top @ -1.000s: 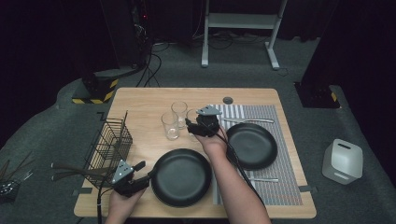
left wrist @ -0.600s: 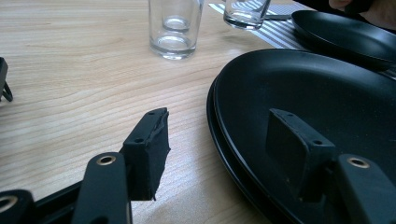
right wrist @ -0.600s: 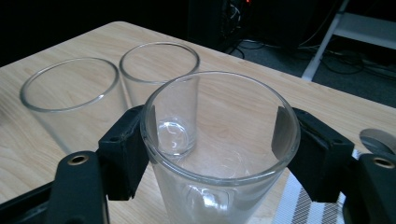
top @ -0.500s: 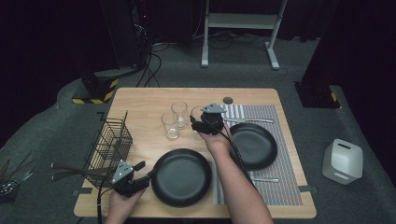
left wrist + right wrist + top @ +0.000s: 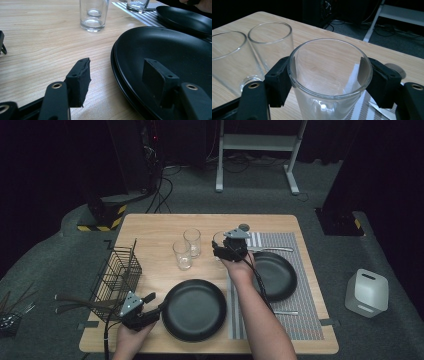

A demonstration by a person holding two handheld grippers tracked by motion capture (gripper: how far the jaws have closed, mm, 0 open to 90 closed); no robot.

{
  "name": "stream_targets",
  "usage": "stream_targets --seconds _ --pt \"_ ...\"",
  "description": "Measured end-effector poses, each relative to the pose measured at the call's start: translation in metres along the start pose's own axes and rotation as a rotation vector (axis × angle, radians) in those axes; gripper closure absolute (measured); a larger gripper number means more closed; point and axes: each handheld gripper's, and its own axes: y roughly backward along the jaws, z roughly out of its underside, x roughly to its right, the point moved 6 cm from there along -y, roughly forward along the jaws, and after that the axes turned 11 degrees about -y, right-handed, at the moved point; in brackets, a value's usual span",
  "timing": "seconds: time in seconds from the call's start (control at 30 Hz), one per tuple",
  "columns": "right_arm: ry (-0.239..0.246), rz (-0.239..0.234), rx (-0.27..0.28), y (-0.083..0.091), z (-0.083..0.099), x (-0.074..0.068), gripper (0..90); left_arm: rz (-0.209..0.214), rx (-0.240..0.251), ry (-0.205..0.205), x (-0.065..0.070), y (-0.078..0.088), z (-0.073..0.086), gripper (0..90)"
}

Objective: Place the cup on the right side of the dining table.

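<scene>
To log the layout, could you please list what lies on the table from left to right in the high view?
Wire basket → near black plate → held glass → far black plate.

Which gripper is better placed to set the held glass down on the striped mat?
The right gripper. Its jaws already clamp the glass at the striped mat's corner, while the left gripper sits open at the near black plate's rim.
</scene>
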Motion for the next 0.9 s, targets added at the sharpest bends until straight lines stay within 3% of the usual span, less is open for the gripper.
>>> stream_targets --seconds 0.9 --pt "-0.064 0.113 -0.017 0.001 0.005 0.052 28.2 -0.001 0.0 0.005 0.0 0.0 0.0 39.6"
